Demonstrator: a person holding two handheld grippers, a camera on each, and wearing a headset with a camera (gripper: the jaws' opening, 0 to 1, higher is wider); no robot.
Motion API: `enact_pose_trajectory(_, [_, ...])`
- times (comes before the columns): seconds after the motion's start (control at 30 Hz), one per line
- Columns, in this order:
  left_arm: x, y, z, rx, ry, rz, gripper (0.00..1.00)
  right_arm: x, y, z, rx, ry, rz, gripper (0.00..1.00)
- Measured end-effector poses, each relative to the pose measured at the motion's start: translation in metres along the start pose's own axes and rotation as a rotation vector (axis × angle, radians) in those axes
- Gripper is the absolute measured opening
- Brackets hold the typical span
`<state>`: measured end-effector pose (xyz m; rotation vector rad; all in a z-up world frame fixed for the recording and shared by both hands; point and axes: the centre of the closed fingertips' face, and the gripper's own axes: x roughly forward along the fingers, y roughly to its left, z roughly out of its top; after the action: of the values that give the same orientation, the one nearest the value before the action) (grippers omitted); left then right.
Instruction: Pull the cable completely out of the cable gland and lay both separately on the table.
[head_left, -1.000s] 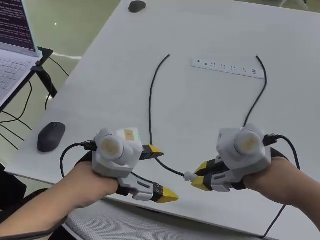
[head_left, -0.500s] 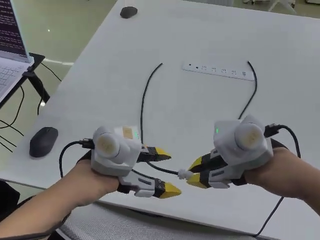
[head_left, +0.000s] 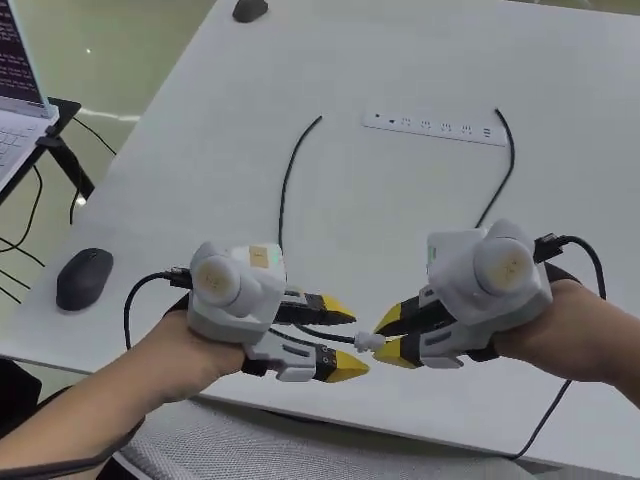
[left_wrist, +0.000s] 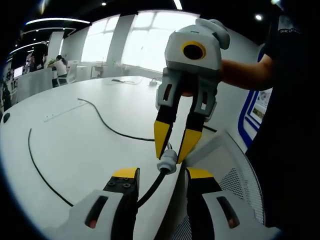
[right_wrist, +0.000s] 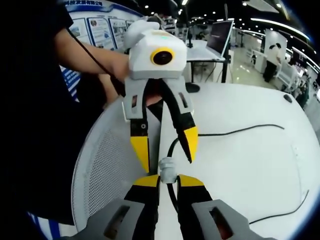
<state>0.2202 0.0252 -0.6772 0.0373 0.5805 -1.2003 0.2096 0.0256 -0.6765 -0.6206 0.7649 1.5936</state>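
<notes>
A white cable gland (head_left: 369, 343) sits on the end of a long black cable (head_left: 285, 190) that runs away across the white table (head_left: 200, 150). My right gripper (head_left: 385, 337) is shut on the gland (right_wrist: 168, 169), holding it just above the table's near edge. My left gripper (head_left: 350, 340) faces it, open, with its jaws on either side of the cable (left_wrist: 150, 187) right behind the gland (left_wrist: 167, 161). In the left gripper view, my right gripper (left_wrist: 171, 150) reaches down from above. In the right gripper view, my left gripper (right_wrist: 165, 147) comes in from the top.
A white power strip (head_left: 435, 128) with a black cord (head_left: 505, 170) lies at the far middle of the table. One dark mouse (head_left: 83, 277) rests at the left edge, another (head_left: 248, 10) at the far end. A mesh chair (head_left: 200, 440) is below the near edge.
The two grippers have drawn closer together. My left gripper's open jaws have moved right, up to the gland. My right gripper still holds the gland.
</notes>
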Motion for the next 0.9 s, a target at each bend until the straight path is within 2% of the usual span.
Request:
enact_pose_trajectory(0.07, [0.0006,-0.0011,0.0002,-0.016,0.002,-0.014,0.3,-0.0005,-0.0004,-0.0002,-0.005,-0.002,0.0,0.07])
enact_pose_trajectory(0.13, [0.0011,-0.0031,0.0014,-0.007,-0.004,-0.024,0.25,-0.0011,0.0002,0.0003,-0.005,-0.006,0.002,0.07])
enact_pose_trajectory(0.33, [0.002,-0.0045,0.0057,-0.01,-0.018,-0.04,0.19,-0.0018,-0.0008,-0.002,-0.02,-0.01,0.001,0.07])
enact_pose_trajectory(0.57, [0.0029,-0.0038,0.0069,-0.001,-0.022,-0.049,0.17,-0.0041,-0.0033,-0.0021,-0.051,-0.026,-0.001,0.07])
enact_pose_trajectory(0.73, [0.0042,-0.0074,0.0053,-0.005,-0.013,-0.06,0.16,-0.0033,0.0005,-0.0039,-0.098,-0.042,0.015,0.07])
enact_pose_trajectory(0.8, [0.0034,-0.0086,0.0058,0.01,-0.017,-0.058,0.16,-0.0034,0.0009,-0.0042,-0.124,-0.052,0.013,0.07])
enact_pose_trajectory(0.9, [0.0024,-0.0082,0.0074,0.001,-0.019,-0.053,0.16,-0.0042,0.0012,-0.0029,-0.157,-0.059,0.005,0.07])
